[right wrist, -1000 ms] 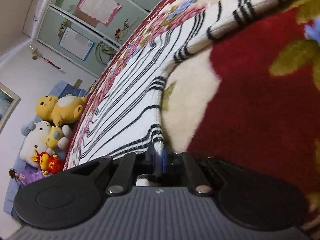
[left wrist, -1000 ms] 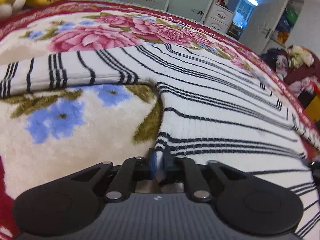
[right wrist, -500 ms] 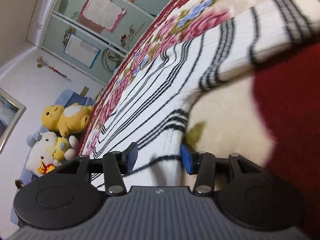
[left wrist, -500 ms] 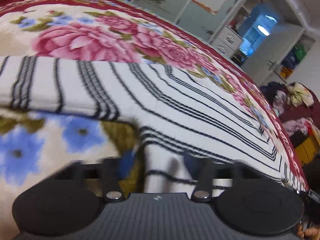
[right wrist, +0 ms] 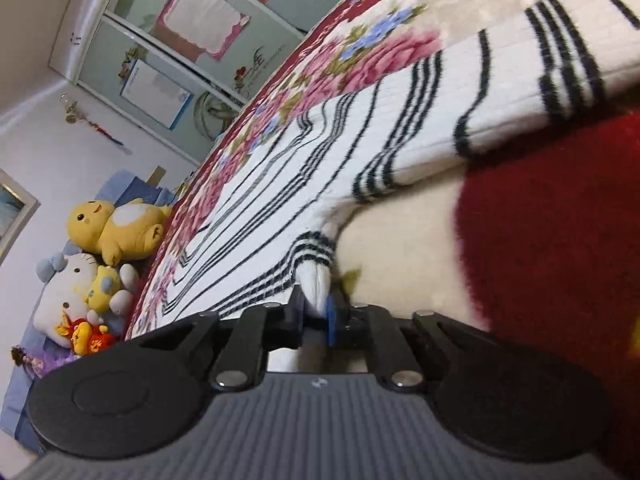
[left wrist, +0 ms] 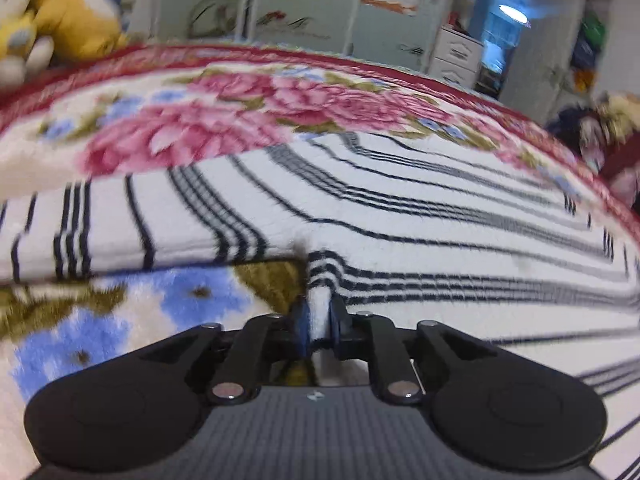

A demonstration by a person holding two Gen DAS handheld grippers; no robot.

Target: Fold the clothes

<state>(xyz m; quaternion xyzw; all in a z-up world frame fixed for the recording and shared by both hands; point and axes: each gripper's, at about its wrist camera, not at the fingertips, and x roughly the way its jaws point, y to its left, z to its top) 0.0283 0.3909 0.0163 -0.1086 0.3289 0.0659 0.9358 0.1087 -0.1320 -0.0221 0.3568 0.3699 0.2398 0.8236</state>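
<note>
A white knitted sweater with black stripes (left wrist: 400, 216) is spread flat on a floral blanket (left wrist: 224, 128) of red, cream, pink and blue. In the left wrist view, the garment fills the middle and right of the scene, with one sleeve (left wrist: 120, 228) stretched out to the left. A bunched fold of its near edge is pinched between the blue pads of the left gripper (left wrist: 319, 326), whose jaws are opening slightly while the cloth is kept pressed between them.

In the right wrist view, the same sweater (right wrist: 320, 168) is seen running away to the far left, with its other sleeve (right wrist: 560, 80) extended to the upper right. A tuft of the near edge is caught between the pads of the right gripper (right wrist: 318, 312), whose jaws are closing on the fabric.

Plush toys (right wrist: 100, 248) are piled at the far left, beside the blanket. A wardrobe with decorated doors (right wrist: 192, 52) is seen behind them. A heap of clothes (left wrist: 608, 136) is visible at the far right.
</note>
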